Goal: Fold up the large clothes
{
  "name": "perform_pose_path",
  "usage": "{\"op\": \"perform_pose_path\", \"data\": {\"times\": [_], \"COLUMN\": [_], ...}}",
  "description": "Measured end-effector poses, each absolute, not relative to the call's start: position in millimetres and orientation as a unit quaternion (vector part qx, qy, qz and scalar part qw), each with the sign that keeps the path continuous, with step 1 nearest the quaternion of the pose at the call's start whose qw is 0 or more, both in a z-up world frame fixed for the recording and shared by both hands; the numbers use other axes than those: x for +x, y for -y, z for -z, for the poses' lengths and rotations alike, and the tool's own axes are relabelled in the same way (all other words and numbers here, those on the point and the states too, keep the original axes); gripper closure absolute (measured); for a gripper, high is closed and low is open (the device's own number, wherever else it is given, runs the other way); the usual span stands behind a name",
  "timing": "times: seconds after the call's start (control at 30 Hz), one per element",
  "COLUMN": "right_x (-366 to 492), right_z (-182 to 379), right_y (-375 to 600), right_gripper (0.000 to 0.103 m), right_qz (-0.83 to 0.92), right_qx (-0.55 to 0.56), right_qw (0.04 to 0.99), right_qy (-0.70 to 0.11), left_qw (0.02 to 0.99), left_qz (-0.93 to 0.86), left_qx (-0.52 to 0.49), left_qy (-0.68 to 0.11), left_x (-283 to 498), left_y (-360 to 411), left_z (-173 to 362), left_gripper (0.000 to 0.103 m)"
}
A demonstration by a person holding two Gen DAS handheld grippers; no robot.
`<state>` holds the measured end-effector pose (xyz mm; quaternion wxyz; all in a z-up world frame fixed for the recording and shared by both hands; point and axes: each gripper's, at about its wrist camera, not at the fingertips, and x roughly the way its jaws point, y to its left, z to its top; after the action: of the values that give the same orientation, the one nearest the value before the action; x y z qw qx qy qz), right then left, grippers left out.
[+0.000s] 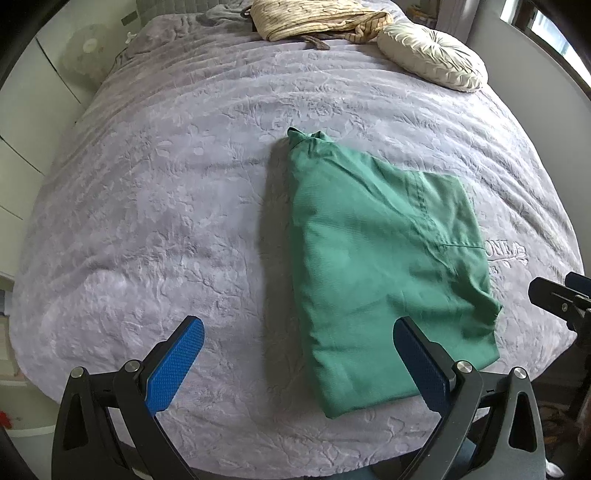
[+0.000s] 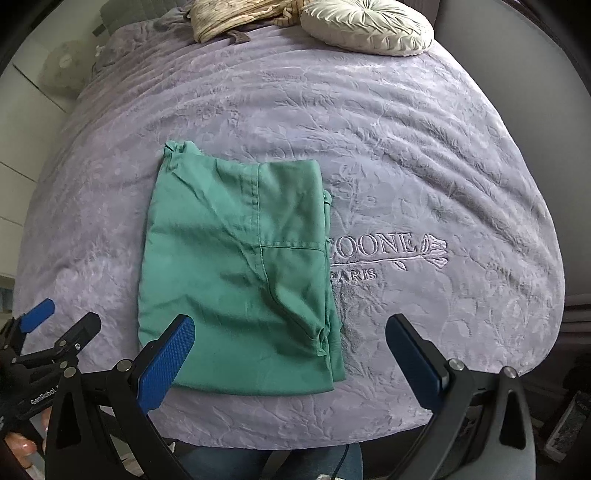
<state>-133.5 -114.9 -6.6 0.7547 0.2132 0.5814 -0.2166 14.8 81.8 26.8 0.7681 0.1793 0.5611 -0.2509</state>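
Note:
A green garment (image 1: 373,258) (image 2: 243,266) lies folded into a compact rectangle on the lilac bedspread (image 1: 147,203) (image 2: 424,166), near its front edge. My left gripper (image 1: 299,365) hovers above it, open wide, with its right finger over the garment's near left corner and nothing between the blue pads. My right gripper (image 2: 290,363) also hangs above the cloth's near edge, open wide and empty. The left gripper (image 2: 48,332) shows at the left edge of the right wrist view; part of the right gripper shows at the right edge of the left wrist view.
A round cream cushion (image 1: 432,55) (image 2: 365,26) and a beige striped cloth (image 1: 317,18) (image 2: 236,14) lie at the head of the bed. White cupboards (image 1: 22,110) stand to the left. The person's legs (image 2: 266,461) are at the bed's front edge.

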Motion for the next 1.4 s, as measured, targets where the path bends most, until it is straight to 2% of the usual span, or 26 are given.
{"op": "perform_pose_path", "data": {"times": [1.4], "right_x": [-132.4], "right_z": [7.4], "right_y": [100.3], "right_gripper": [0.000], "right_qz": [0.216], "right_qx": [0.190], "right_qw": [0.755], "right_qy": [-0.590], "left_qw": [0.769], "left_qz": [0.247], "left_qx": [0.172], "left_qy": [-0.564], "left_x": [10.7], "left_y": [-81.2], "left_z": [-28.0], "left_gripper": [0.000]}}
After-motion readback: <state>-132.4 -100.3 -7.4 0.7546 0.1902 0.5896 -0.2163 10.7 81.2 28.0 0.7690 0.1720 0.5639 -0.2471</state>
